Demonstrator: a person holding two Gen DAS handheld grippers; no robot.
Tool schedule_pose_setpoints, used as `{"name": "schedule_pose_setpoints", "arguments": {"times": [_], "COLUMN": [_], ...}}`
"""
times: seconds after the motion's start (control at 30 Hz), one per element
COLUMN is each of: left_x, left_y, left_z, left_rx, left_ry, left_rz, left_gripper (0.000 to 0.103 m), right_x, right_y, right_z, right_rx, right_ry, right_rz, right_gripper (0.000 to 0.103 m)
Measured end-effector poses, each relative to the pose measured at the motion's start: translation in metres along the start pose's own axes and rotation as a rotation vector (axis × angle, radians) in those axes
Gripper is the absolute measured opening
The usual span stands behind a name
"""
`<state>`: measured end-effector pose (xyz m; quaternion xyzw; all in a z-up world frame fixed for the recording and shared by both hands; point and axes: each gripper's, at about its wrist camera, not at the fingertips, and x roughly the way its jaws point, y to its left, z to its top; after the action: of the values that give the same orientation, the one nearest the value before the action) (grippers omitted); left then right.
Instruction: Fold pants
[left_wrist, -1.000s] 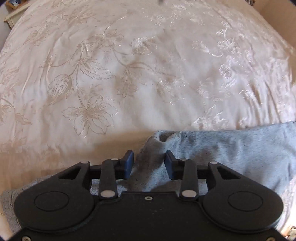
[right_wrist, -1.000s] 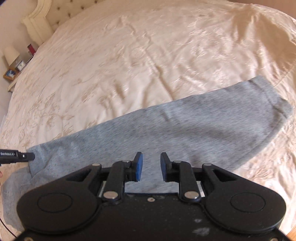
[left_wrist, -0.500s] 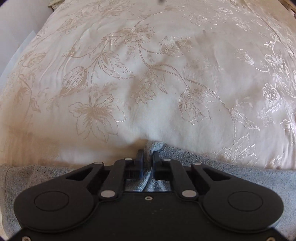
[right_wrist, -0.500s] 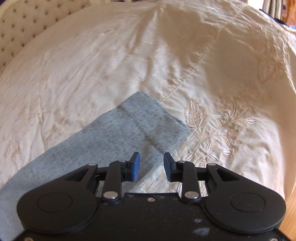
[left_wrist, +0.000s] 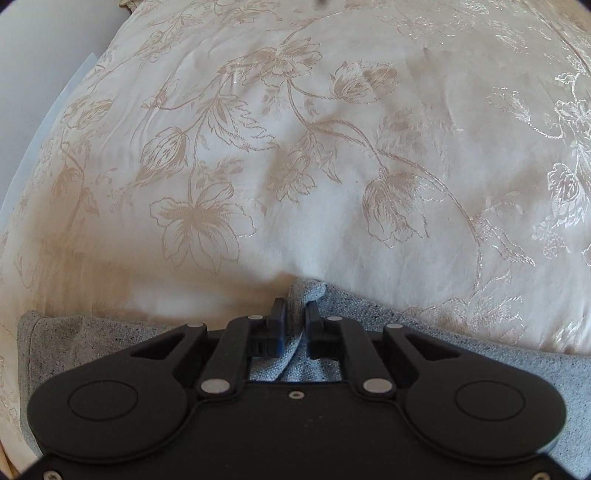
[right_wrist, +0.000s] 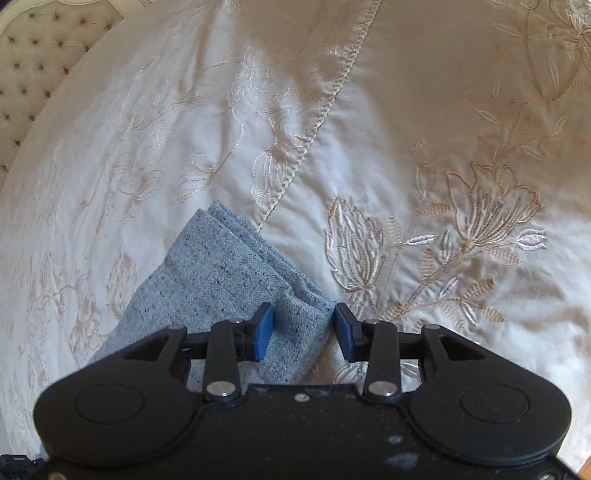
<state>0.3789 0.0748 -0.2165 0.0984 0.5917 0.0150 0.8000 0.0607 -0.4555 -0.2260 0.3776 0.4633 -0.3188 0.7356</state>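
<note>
The left gripper is now pinching a bunched bit of the pants, low in the middle of the left picture. A second ago its two fingers were standing wide apart over the gray cloth, and half a second ago they were already closing on it. Now a small fold of cloth is poking up between them, so this gripper is clenched and grasping the pants. The gray pants are lying on the bed, running along the bottom of the left picture from the left edge to the right edge. The right gripper is staying released, with its blue fingers wide apart. It has been moving along the pants: a second ago it was looking over a long stretch of leg, and now the end of the leg is sitting just in front of it, in the lower middle of the right picture. The corner of that end is lying between the two fingers, but they are not squeezing it yet. I think this means the person is getting ready for a fold: one end is already held, and the other end is about to be grabbed. Next, the right gripper probably needs to close on that corner, taking both layers of cloth, so the leg can be lifted and carried over.
</note>
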Motion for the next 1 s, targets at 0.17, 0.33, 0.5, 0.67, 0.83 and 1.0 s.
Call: {"name": "schedule_pose_setpoints", "arguments": {"times": [0.17,0.33,0.5,0.67,0.83,1.0], "left_x": [-0.008,-0.001,-0.001,0.0,0.0,-0.006], "left_y": [0.002,-0.004,-0.003,0.0,-0.002,0.003], "left_z": [-0.005,-0.007,-0.007,-0.006,-0.007,-0.005], "left_rx": [-0.013,0.004,0.006,-0.038,-0.016,-0.04], "left_ry": [-0.037,-0.023,-0.011,0.002,0.01,-0.019], "left_rz": [-0.018,0.012,0.013,0.009,0.013,-0.009], "left_gripper": [0.013,0.013,0.013,0.013,0.013,0.012], "right_x": [-0.022,-0.016,-0.03,0.02,0.055,0.042], "right_y": [0.014,0.029,0.04,0.057,0.07,0.092], "right_z": [-0.001,-0.007,0.026,0.058,0.061,0.05], "right_rx": [-0.139,-0.307,-0.359,-0.482,-0.594,-0.696], "right_ry": [-0.066,-0.066,-0.192,-0.039,0.039,-0.012], "right_rz": [-0.081,-0.104,0.035,0.057,0.03,-0.061], "right_gripper": [0.008,0.021,0.041,0.041,0.044,0.008]}}
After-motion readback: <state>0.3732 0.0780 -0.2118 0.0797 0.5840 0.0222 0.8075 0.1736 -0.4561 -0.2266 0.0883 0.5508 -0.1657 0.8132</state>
